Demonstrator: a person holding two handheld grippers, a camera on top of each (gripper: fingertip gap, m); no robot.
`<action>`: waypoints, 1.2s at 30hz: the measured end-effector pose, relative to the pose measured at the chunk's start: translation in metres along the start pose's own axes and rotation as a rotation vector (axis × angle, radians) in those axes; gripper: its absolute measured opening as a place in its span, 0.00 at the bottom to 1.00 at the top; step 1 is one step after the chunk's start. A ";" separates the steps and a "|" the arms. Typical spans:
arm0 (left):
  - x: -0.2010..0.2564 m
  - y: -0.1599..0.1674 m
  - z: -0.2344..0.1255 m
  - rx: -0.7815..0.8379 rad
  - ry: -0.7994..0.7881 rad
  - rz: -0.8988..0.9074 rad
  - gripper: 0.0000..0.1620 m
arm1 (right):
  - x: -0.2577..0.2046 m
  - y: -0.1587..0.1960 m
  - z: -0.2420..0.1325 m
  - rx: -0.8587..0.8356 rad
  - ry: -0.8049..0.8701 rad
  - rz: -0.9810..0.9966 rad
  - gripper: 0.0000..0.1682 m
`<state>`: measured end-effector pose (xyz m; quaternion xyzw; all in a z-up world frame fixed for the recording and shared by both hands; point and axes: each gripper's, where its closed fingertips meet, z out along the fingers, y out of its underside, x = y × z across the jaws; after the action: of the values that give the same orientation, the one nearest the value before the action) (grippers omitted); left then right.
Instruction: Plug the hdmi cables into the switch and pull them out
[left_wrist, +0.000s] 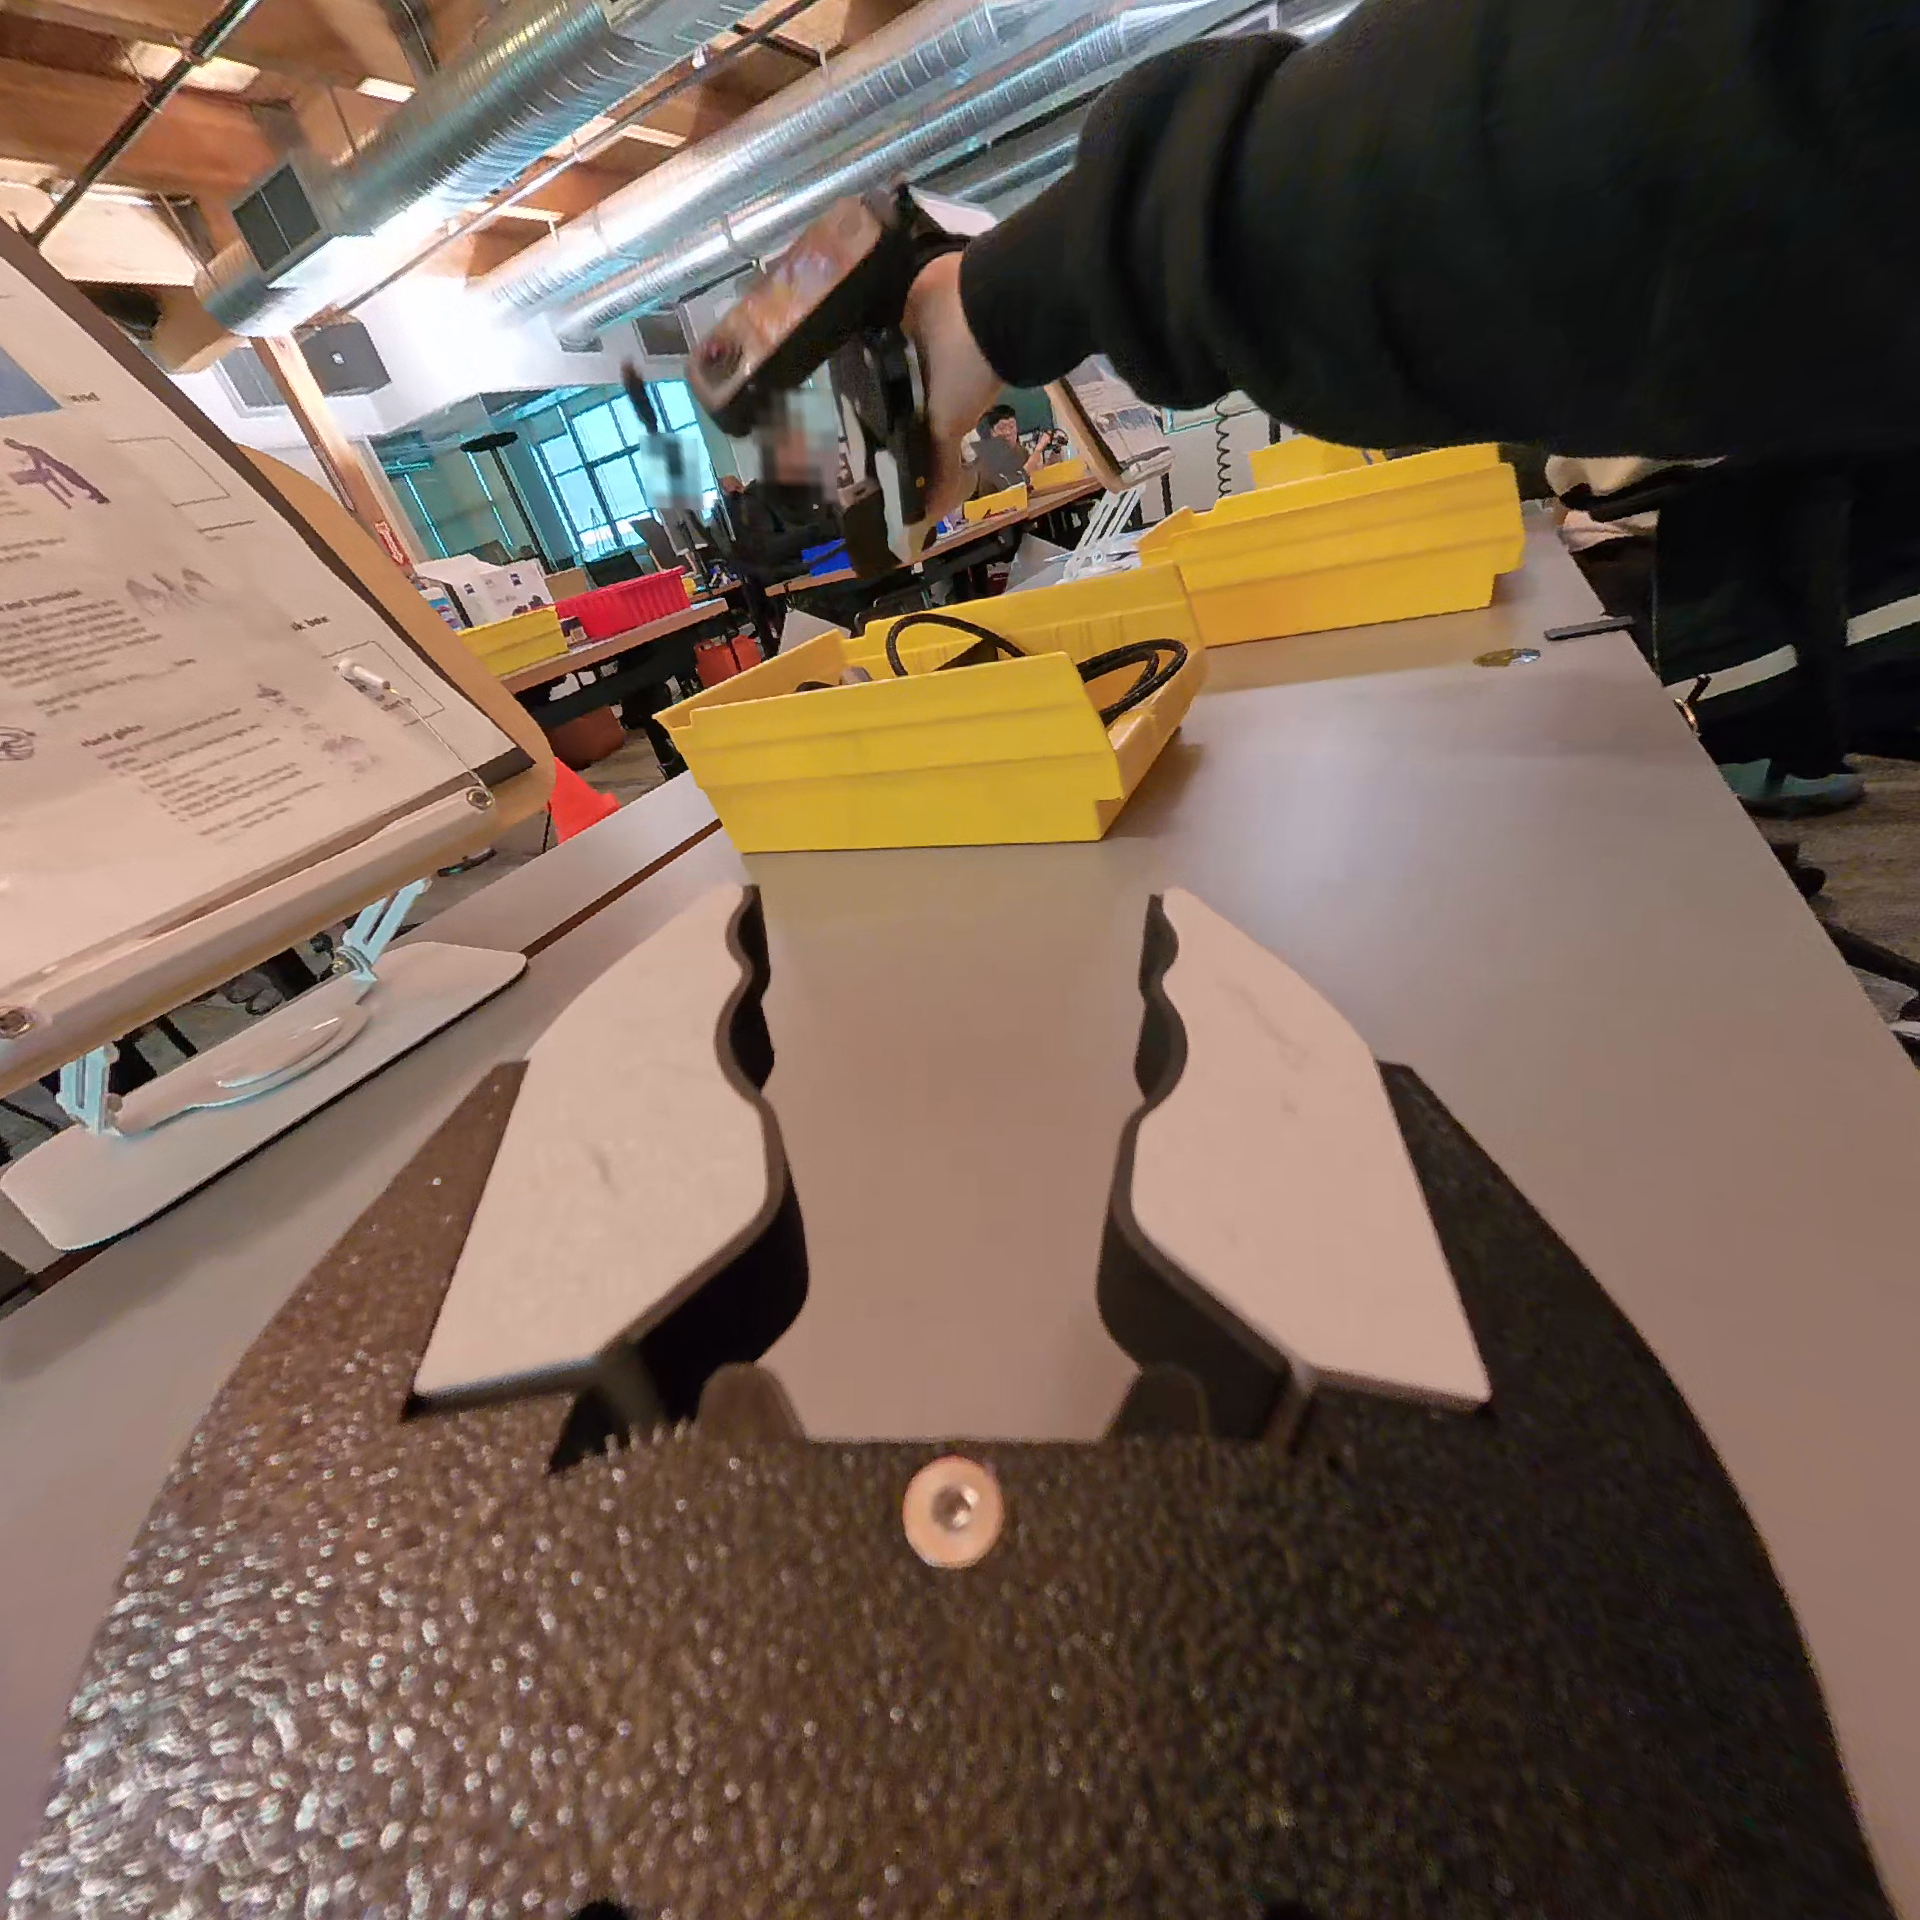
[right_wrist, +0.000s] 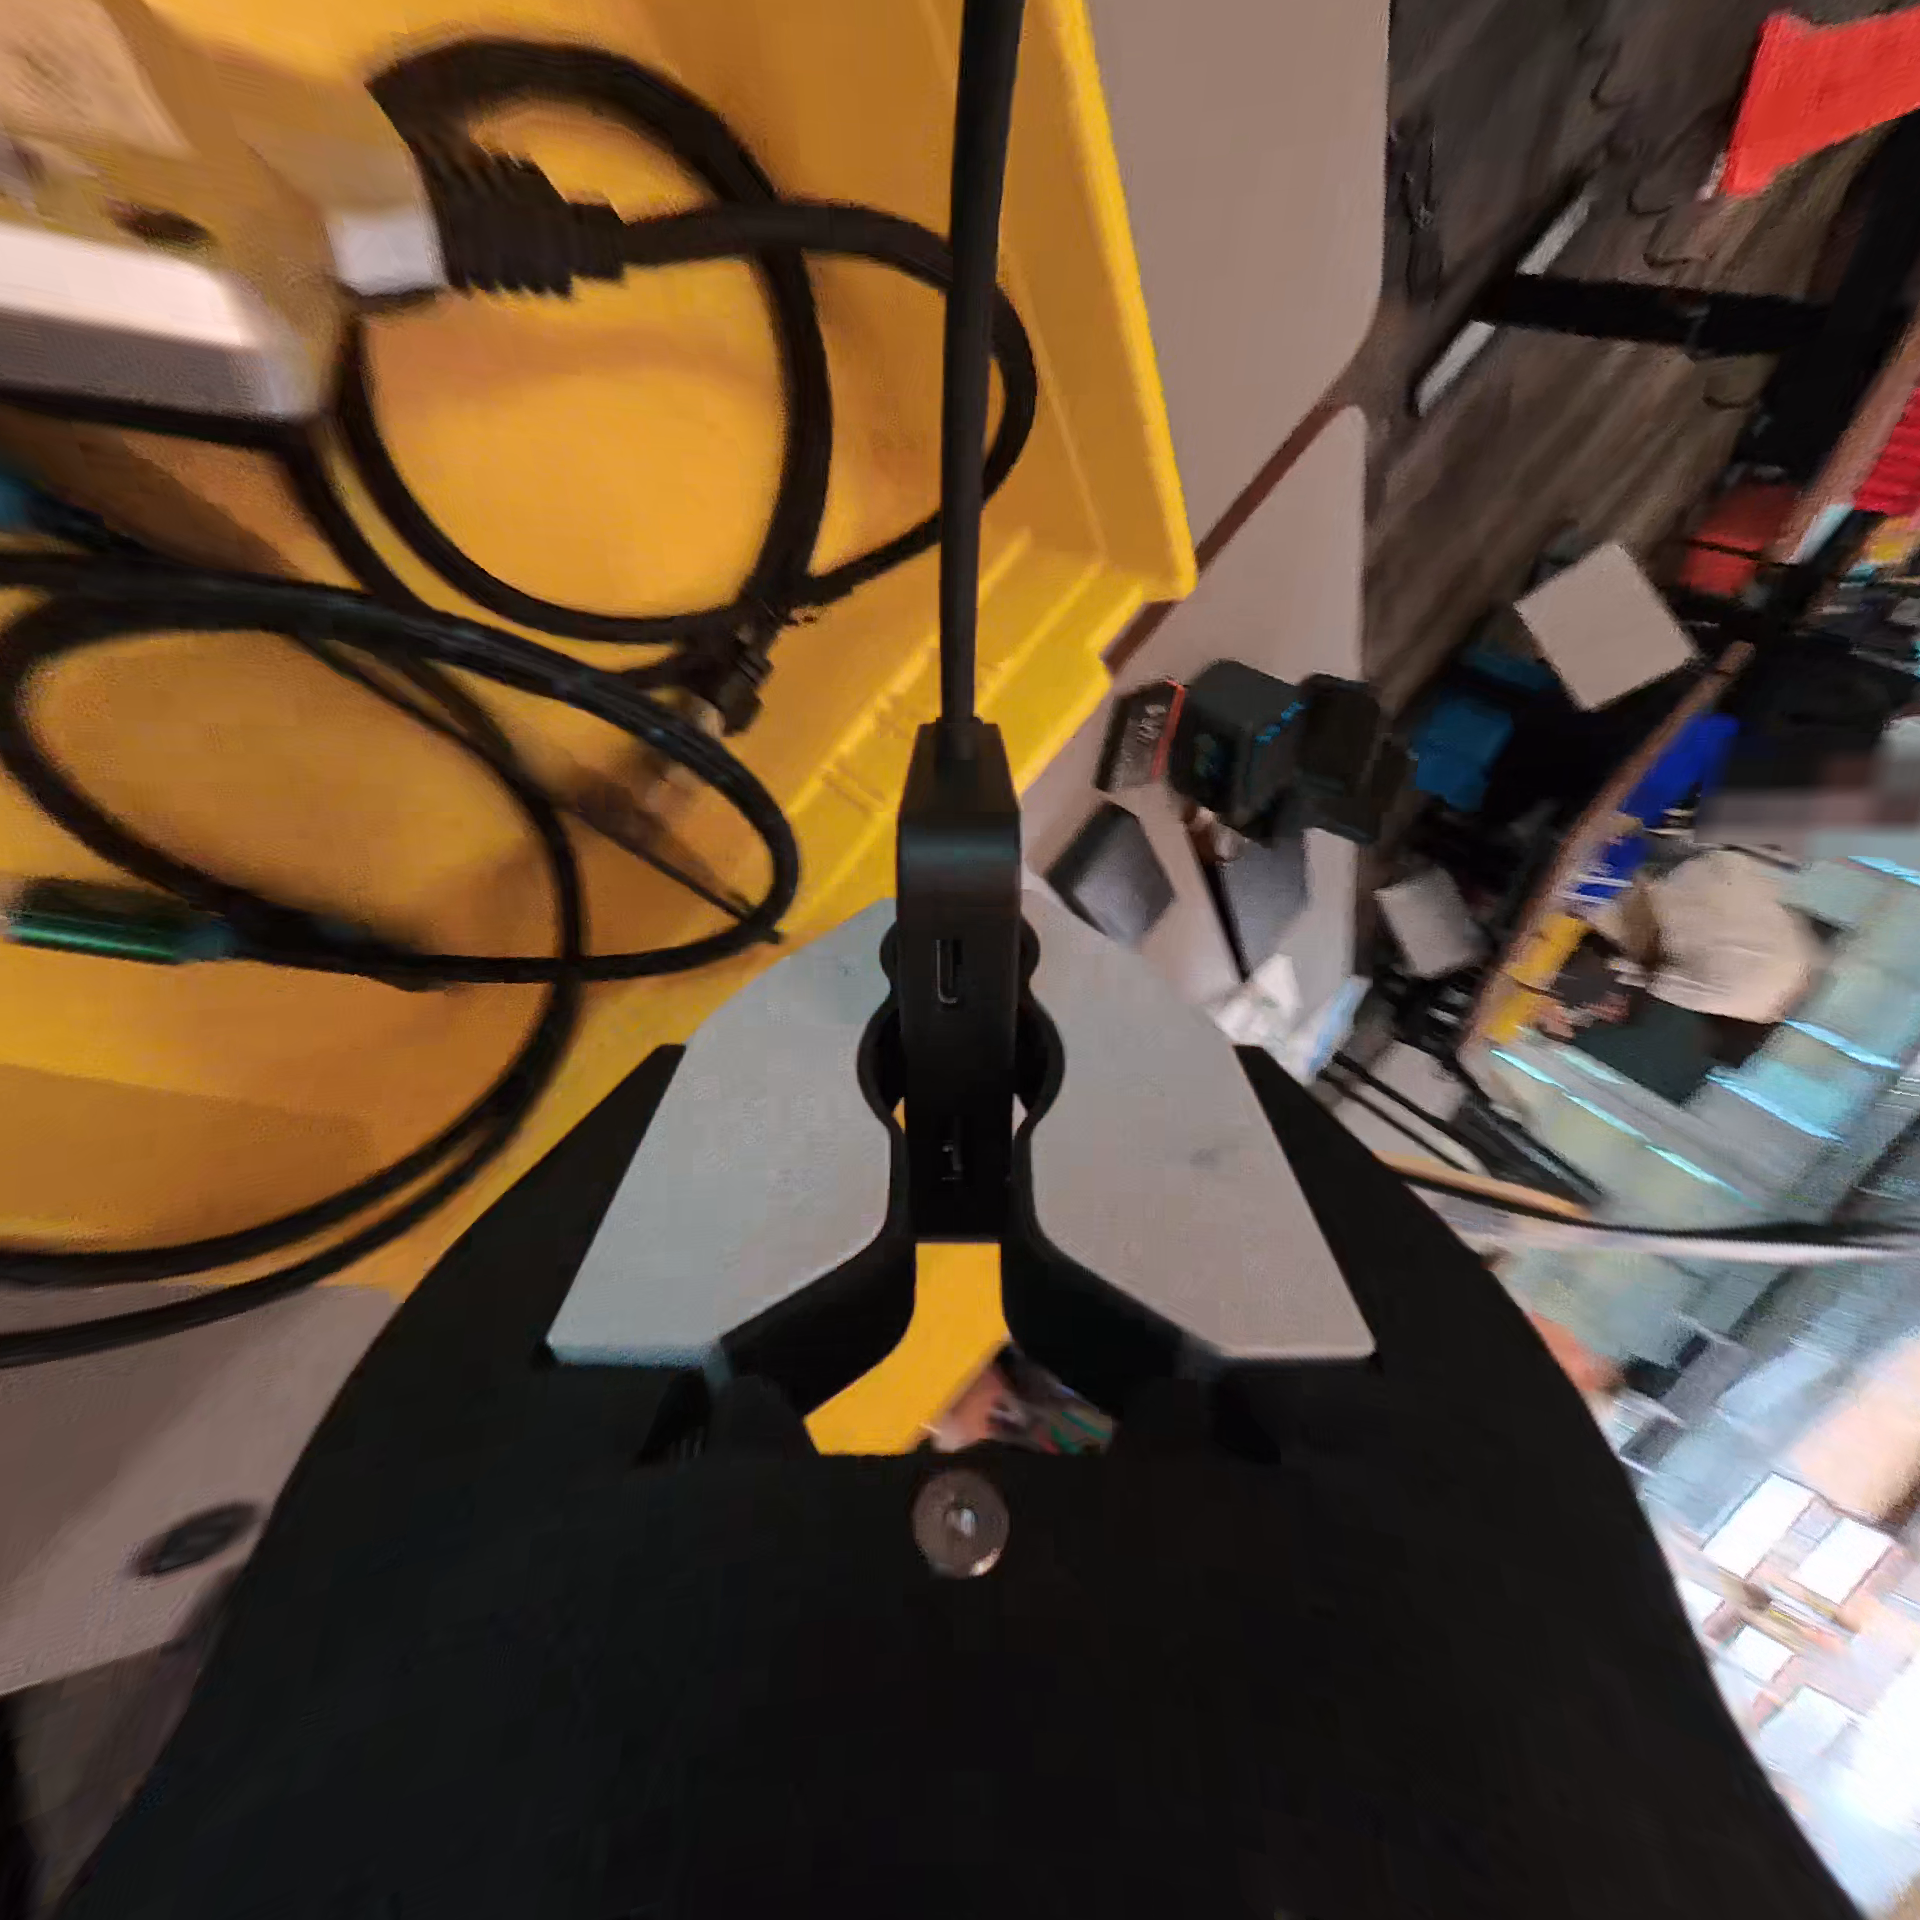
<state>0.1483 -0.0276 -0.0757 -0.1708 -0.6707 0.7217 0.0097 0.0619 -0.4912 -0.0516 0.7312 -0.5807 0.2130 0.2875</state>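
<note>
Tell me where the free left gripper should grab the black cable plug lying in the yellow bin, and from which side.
Grip the ribbed black plug across its two long flat sides, just behind the metal tip. It lies flat on the floor of the yellow bin, so the left gripper should probably come down from above, over the bin wall, fingers straddling it. The looped cables crowd the cord end, so avoid that side.

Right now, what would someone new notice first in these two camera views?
In the right wrist view, the right gripper clamps a small black switch above a yellow bin of tangled black cables. In the left wrist view, the left gripper is open and empty over the grey table.
</note>
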 end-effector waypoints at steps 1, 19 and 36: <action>0.000 0.000 0.000 0.004 0.002 -0.005 0.42 | 0.005 0.000 0.007 -0.039 0.044 -0.051 0.08; 0.003 -0.002 0.001 0.026 0.039 -0.050 0.41 | 0.011 -0.009 0.020 0.188 0.041 0.107 0.40; 0.004 0.003 0.003 -0.006 0.021 -0.032 0.40 | -0.129 0.020 -0.103 0.938 -0.107 0.704 0.36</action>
<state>0.1441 -0.0293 -0.0794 -0.1678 -0.6752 0.7178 0.0277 0.0148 -0.3320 -0.0550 0.5532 -0.6461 0.4924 -0.1846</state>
